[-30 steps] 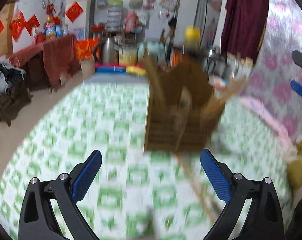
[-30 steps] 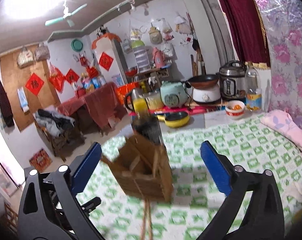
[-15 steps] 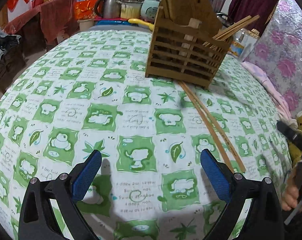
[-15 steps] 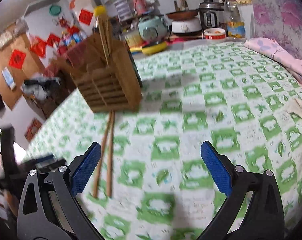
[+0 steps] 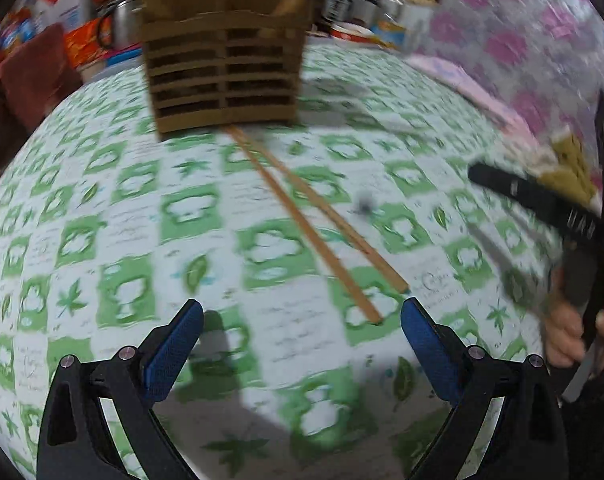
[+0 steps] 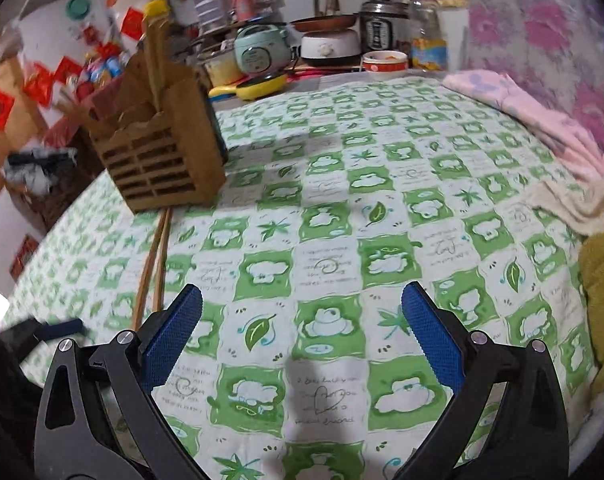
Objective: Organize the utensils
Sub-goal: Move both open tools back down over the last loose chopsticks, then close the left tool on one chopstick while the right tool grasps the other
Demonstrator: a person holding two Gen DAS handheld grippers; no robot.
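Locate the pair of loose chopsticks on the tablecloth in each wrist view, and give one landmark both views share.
Left wrist: chopsticks run diagonally from the holder's base at upper centre down toward the right finger.
Right wrist: chopsticks lie at left, from the holder's base down behind the left finger.
Shared landmark: the slatted wooden utensil holder.

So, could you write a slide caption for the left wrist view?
Open left gripper nears two loose chopsticks lying before the wooden utensil holder on the green-checked tablecloth.
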